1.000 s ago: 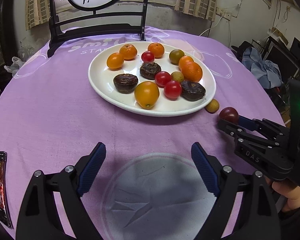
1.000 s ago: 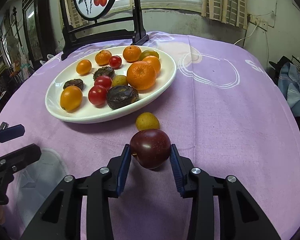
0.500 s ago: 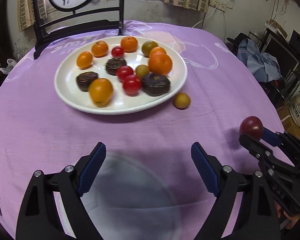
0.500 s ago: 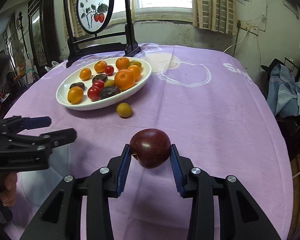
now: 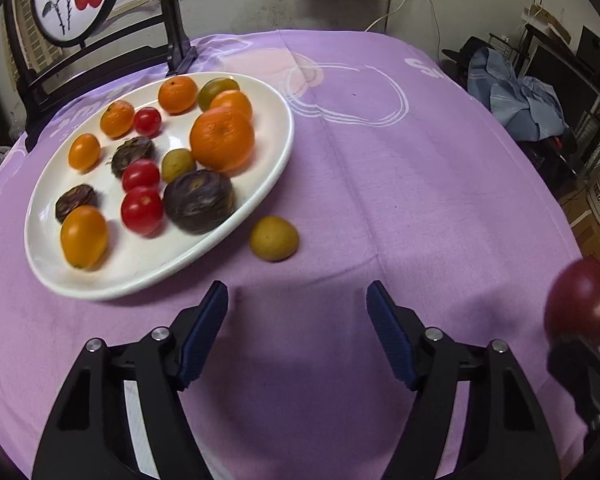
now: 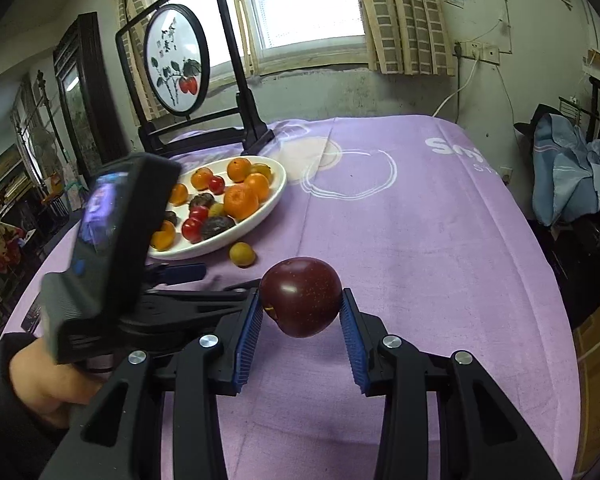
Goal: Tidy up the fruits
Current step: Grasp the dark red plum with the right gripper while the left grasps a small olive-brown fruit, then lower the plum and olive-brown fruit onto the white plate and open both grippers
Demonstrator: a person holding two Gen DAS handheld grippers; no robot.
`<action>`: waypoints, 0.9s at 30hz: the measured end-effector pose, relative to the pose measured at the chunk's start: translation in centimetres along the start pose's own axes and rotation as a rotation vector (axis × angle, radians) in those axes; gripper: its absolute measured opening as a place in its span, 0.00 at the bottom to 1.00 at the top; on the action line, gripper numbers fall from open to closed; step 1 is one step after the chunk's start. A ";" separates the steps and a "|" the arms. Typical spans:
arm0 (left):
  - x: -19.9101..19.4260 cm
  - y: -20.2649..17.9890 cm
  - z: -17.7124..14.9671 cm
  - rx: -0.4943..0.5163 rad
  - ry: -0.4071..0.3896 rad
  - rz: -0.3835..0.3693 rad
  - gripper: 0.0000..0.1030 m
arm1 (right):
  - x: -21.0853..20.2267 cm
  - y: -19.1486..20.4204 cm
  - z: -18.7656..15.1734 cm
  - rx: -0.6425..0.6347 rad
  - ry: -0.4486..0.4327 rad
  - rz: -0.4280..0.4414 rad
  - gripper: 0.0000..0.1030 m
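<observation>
My right gripper is shut on a dark red plum and holds it above the purple cloth; the same plum shows at the right edge of the left wrist view. A small yellow-green fruit lies on the cloth just off the white plate's near rim. My left gripper hovers a short way before it with nothing between its jaws, which are closing. The plate holds oranges, red tomatoes and dark brown fruits. In the right wrist view the left gripper points toward the loose fruit.
A black framed round screen with painted fruit stands behind the plate. The purple tablecloth falls off at the right edge, where blue clothes and boxes lie. A person's hand holds the left gripper's handle.
The left gripper has swung right toward the loose yellow-green fruit and its jaws have narrowed. The right gripper has lifted the plum up off the cloth and back from the plate.
</observation>
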State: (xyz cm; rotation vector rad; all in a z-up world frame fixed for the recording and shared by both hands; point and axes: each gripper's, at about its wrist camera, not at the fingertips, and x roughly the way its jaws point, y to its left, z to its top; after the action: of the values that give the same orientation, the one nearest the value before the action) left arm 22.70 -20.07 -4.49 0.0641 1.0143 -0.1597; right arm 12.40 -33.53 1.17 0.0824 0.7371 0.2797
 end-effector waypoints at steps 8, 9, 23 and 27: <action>2.3 0.3 1.5 -0.006 0.011 -0.004 0.56 | -0.4 0.1 0.1 0.009 -0.006 0.024 0.39; 2.4 0.3 1.7 -0.005 0.010 -0.006 0.56 | -0.4 0.1 0.1 0.010 -0.005 0.026 0.39; 2.0 1.0 1.7 0.019 0.006 -0.031 0.27 | -0.1 0.8 -0.2 -0.011 0.007 0.028 0.39; 0.4 1.3 0.7 0.039 -0.007 -0.035 0.27 | 0.0 1.0 -0.2 -0.034 0.001 0.005 0.39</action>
State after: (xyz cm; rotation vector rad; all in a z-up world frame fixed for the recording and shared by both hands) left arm 23.73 -18.90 -4.44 0.0814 1.0056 -0.2117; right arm 12.03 -32.57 1.24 0.0516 0.7326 0.2969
